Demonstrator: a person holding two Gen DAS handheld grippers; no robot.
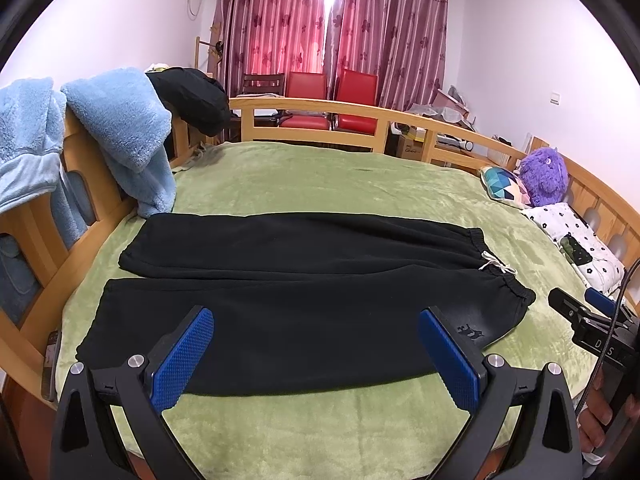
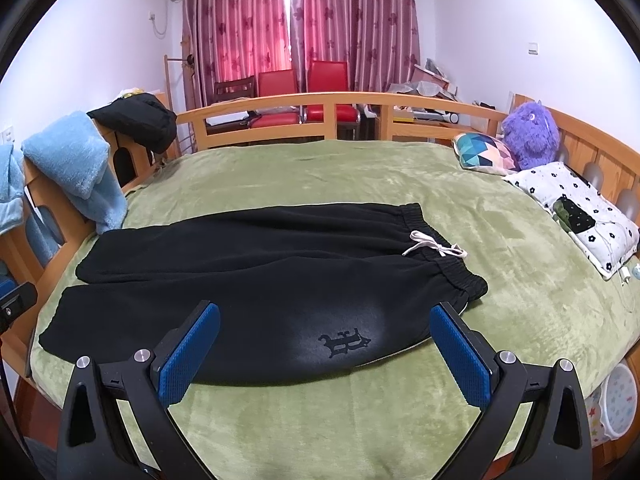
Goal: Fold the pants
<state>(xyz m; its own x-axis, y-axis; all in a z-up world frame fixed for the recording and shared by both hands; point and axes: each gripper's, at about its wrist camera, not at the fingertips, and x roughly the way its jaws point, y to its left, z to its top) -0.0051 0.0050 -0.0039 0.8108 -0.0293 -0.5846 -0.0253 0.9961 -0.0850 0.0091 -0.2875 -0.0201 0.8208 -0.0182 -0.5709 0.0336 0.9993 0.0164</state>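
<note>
While both hand-held grippers, left (image 1: pixel 316 354) and right (image 2: pixel 325 350), hover released, the pants (image 2: pixel 248 280) lie flat near the bed's (image 2: pixel 500 308) front edge; a one-layer pinch risks a skewed, bunched fold.

Letters "DS" on right gripper (image 1: pixel 600 344), gothic emblem on pants (image 2: pixel 344 345)

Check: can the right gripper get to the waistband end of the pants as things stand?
Probably yes. The right gripper is open and empty over the near leg, and the waistband lies just ahead to its right on bare blanket, unobstructed.
</note>
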